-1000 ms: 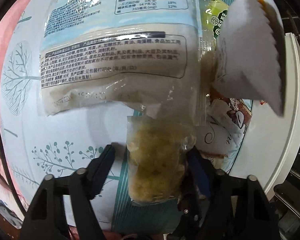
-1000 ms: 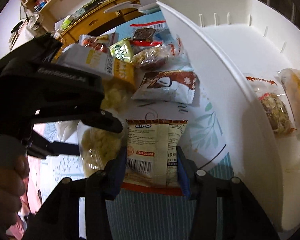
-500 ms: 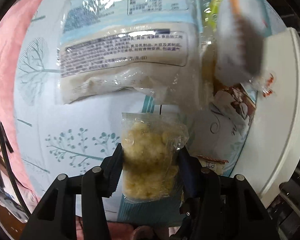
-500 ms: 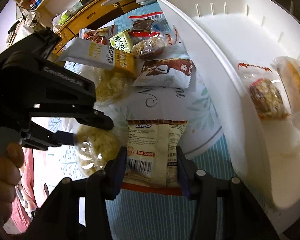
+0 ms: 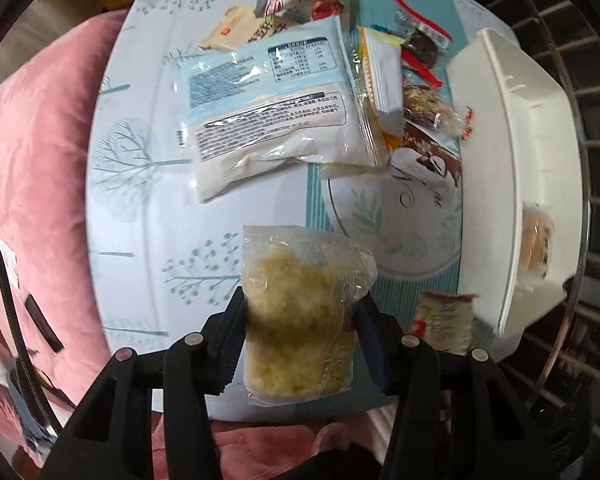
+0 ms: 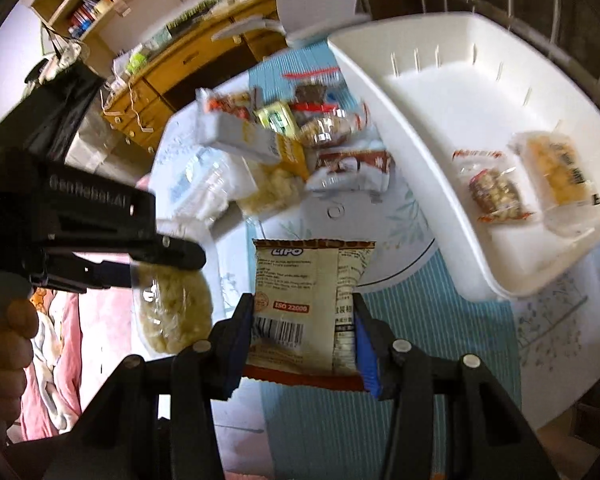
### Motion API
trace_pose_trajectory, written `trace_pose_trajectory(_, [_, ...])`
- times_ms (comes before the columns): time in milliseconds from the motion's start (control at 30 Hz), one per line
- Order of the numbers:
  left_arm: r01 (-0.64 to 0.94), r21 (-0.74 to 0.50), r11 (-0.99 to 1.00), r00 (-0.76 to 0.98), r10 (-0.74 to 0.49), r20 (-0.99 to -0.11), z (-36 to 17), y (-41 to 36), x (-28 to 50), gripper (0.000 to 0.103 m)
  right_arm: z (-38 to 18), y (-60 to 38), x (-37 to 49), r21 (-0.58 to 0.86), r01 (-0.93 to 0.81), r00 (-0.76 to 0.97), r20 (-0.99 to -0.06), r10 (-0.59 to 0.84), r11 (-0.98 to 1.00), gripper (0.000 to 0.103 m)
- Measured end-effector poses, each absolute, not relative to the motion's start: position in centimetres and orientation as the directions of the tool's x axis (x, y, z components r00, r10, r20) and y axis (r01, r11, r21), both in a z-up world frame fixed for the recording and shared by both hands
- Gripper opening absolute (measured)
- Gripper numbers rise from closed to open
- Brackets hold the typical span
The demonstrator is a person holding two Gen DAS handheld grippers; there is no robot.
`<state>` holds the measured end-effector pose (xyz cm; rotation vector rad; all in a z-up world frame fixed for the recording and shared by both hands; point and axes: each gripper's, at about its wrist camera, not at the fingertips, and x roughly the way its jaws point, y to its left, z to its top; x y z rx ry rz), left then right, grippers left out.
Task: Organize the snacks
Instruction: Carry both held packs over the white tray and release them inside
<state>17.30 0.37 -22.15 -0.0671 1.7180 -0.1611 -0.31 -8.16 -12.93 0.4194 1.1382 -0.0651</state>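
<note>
— Holding what, over there?

— Left gripper (image 5: 300, 320) squeezing a clear bag of yellow puffs (image 5: 300, 312). Jaws partway shut, pressing on both sides of the bag. Hanging above the tablecloth (image 5: 140, 208), not touching it.

— And the other one?

— Right gripper (image 6: 302, 336) pinching a LIPO packet (image 6: 304, 300). Jaws partway shut too, snug on the packet's sides. Also up in the air.

— Doing which step, probably?

— Looking like the carrying step. Two snacks picked, not yet put away.

— Going where?

— Most likely into the white tray (image 6: 400, 120). Sitting at about two o'clock from the LIPO packet in the right view, at three o'clock from the puff bag in the left view. Already keeping two snacks inside, a nut bar pack (image 6: 496, 192) and a yellow cake pack (image 6: 560, 176) side by side.

— Needing what next?

— Swinging both bags over the tray's rim, finding a bare spot, then opening the jaws gently. Not dropping on the two packs already there.

— Anything left after that?

— Plenty. Snack pile (image 6: 300, 140) waiting at twelve o'clock on the table, with a big pale blue bag (image 5: 272, 108) on the left side of it.
</note>
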Motion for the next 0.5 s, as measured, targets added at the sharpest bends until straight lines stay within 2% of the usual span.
trace_pose_trajectory(267, [0.144, -0.169, 0.975, -0.081, -0.159, -0.984, -16.9, 4.7, 16.8, 0.05, -8.0, -8.4, -1.6, 0.295, 0.22, 0.547, -0.826, 0.132, 0.93, 0.047])
trace_pose_trajectory(500, [0.237, -0.186, 0.954, 0.014, -0.195, -0.981, -12.4, 2.7, 14.9, 0.05, -5.5, -11.1, -2.6, 0.313, 0.187, 0.603, -0.785, 0.142, 0.931, 0.047])
